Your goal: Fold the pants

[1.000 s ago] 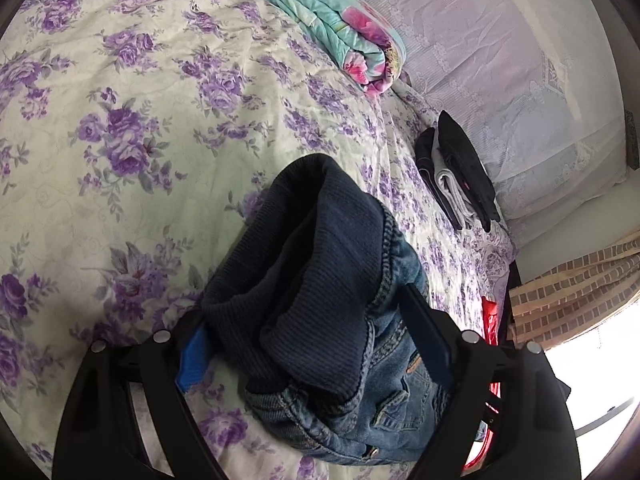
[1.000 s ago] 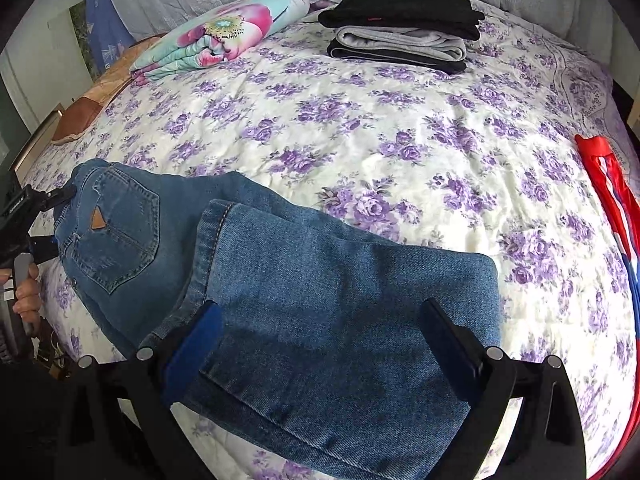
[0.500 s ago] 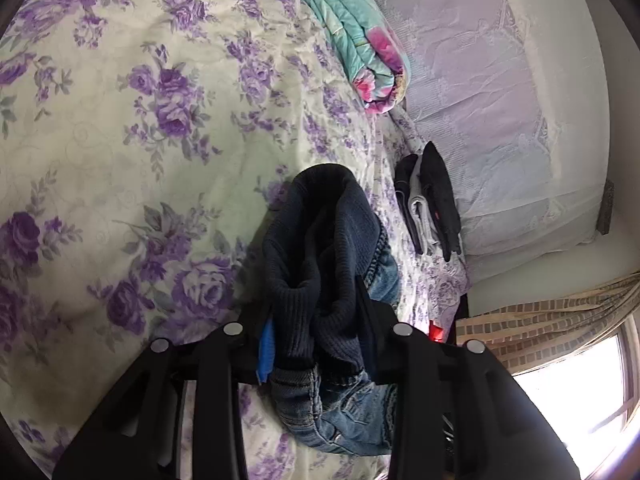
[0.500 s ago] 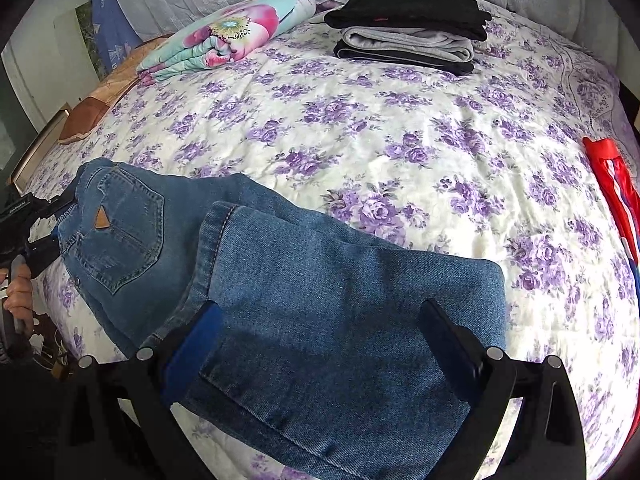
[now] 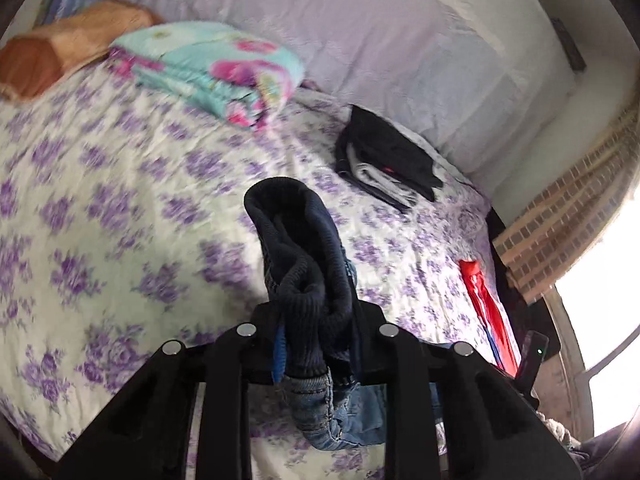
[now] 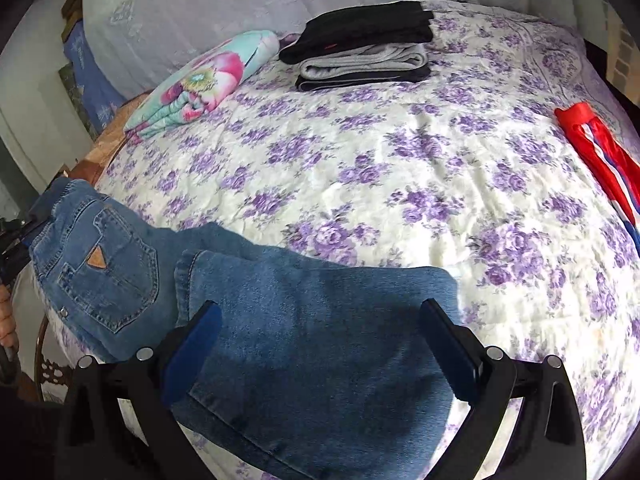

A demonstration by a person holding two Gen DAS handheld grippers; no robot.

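Left wrist view: my left gripper has just been closing and now pinches the waistband of the jeans between its fingers.
Waistband: dark ribbed knit, bunched, sticking up past my fingertips; blue denim hangs below them.
Bed: purple-flowered cover, blurred in this view.
Far side: folded blanket to the left, clothes stack to the right, red cloth near the right edge.

Right wrist view: my right gripper stands released, jaws wide apart above the denim, pads not pressing it.
Jeans: on the near edge of the bed, folded leg under my jaws, back pocket with tan patch to the left.
Left edge: my left gripper at the waistband end.
Beyond: blanket, clothes stack, red cloth on the right.
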